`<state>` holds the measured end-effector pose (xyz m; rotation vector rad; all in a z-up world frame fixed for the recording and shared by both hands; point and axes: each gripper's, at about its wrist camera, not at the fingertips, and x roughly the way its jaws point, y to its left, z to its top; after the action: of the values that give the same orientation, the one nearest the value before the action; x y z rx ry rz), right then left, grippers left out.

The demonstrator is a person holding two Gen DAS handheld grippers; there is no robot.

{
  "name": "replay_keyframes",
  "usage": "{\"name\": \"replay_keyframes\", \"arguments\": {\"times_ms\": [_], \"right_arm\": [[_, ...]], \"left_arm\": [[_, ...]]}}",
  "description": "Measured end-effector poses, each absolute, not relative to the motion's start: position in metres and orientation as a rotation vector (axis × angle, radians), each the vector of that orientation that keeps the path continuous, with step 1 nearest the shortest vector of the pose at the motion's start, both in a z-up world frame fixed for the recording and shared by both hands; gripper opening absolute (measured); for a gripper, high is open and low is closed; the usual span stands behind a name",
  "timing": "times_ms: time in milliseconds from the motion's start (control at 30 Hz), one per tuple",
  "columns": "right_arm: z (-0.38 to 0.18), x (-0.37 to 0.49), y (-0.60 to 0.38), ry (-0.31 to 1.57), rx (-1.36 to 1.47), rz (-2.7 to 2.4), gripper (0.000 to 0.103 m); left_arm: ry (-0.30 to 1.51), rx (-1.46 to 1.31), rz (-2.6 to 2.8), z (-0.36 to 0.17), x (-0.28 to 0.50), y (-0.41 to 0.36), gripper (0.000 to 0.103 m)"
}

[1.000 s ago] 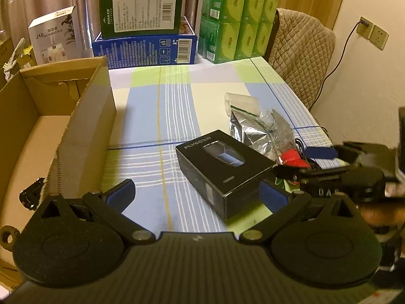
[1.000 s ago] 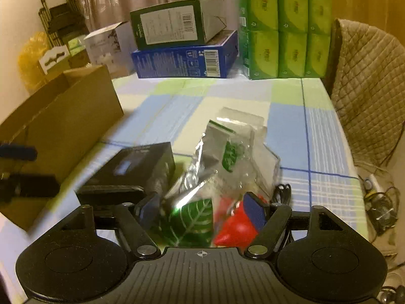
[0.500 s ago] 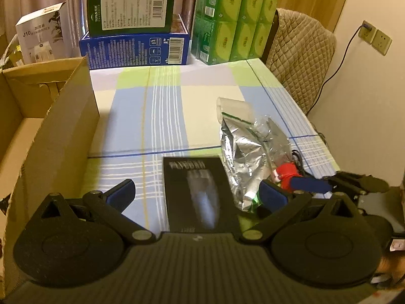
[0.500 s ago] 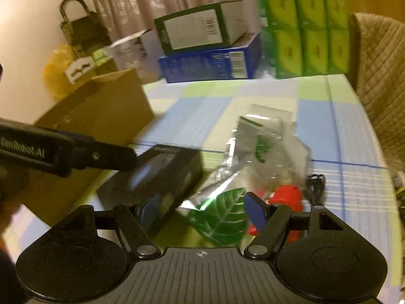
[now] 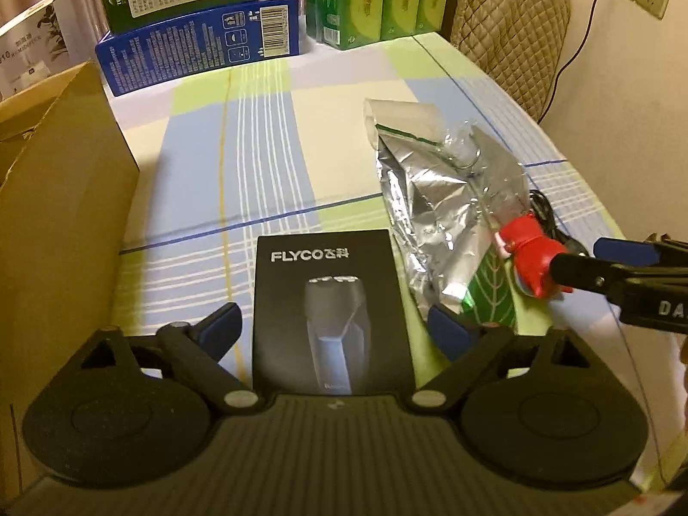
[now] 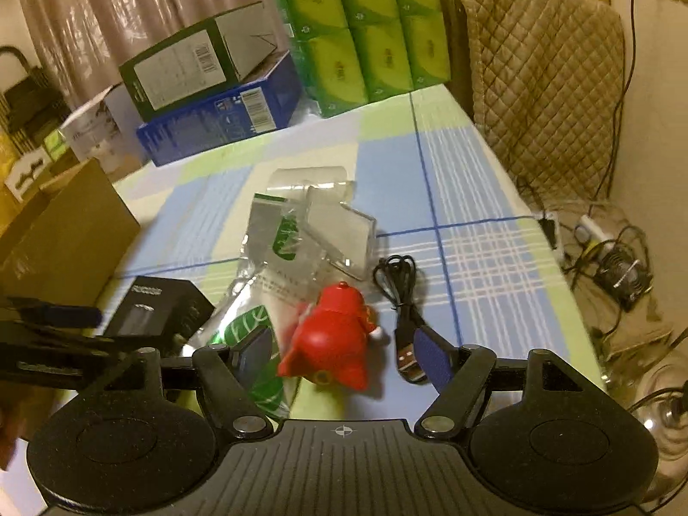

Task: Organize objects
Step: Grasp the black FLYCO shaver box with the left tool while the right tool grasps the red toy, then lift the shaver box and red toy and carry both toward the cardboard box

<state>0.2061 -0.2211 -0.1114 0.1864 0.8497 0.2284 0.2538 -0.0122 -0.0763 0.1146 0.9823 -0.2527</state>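
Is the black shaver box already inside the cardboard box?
No. The black shaver box lies on the checked tablecloth, between the left gripper's open fingers.

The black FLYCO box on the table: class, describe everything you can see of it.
The black FLYCO box is a matte carton, apparently cardboard, with silver lettering and a shaver pictured on its top face. It looks closed and lies flat on the checked tablecloth, between the open fingers of the left gripper, which do not touch it. The silver foil bag lies just beside its right edge; whether they touch is unclear.
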Motion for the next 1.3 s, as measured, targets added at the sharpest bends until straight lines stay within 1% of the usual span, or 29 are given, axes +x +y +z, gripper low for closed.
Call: {"name": "replay_keyframes", "arguments": {"times_ms": [67,100,167,233,433,600,733,833,900,1033,1200,1300], "right_arm": [[-0.112,0.207,-0.218,0.859,0.184,0.241,0.070],[-0.112,0.207,-0.217,0.859,0.184,0.249,0.070],[-0.111,0.208,-0.213,0.855,0.189,0.267,0.069],[-0.113,0.210,-0.209,0.869,0.177,0.265,0.063],[-0.123,0.223,-0.207,0.910,0.219,0.223,0.051],[-0.131,0.229,-0.206,0.940,0.226,0.190,0.046],[-0.130,0.227,-0.207,0.949,0.233,0.187,0.044],[-0.126,0.215,-0.207,0.970,0.240,0.191,0.044],[-0.123,0.205,-0.205,0.977,0.233,0.189,0.044],[-0.122,0.191,-0.199,0.991,0.229,0.170,0.044],[-0.126,0.193,-0.195,0.998,0.207,0.167,0.044],[-0.128,0.194,-0.198,0.999,0.222,0.165,0.044]], "left_arm": [[1.000,0.125,-0.258,-0.081,0.257,-0.012,0.083],[1.007,0.125,-0.259,-0.083,0.258,-0.011,0.078],[1.001,0.116,-0.260,-0.083,0.254,-0.009,0.077],[1.004,0.119,-0.256,-0.083,0.248,-0.008,0.077],[1.002,0.107,-0.238,-0.081,0.224,-0.001,0.077],[0.989,0.100,-0.233,-0.081,0.215,-0.002,0.077],[0.986,0.102,-0.232,-0.080,0.212,-0.002,0.078],[0.981,0.112,-0.233,-0.079,0.211,-0.002,0.082],[0.987,0.119,-0.239,-0.079,0.211,-0.002,0.082],[0.992,0.125,-0.242,-0.080,0.214,-0.002,0.082],[0.996,0.166,-0.263,-0.079,0.221,-0.008,0.082],[1.013,0.179,-0.267,-0.082,0.226,-0.009,0.080]]}}
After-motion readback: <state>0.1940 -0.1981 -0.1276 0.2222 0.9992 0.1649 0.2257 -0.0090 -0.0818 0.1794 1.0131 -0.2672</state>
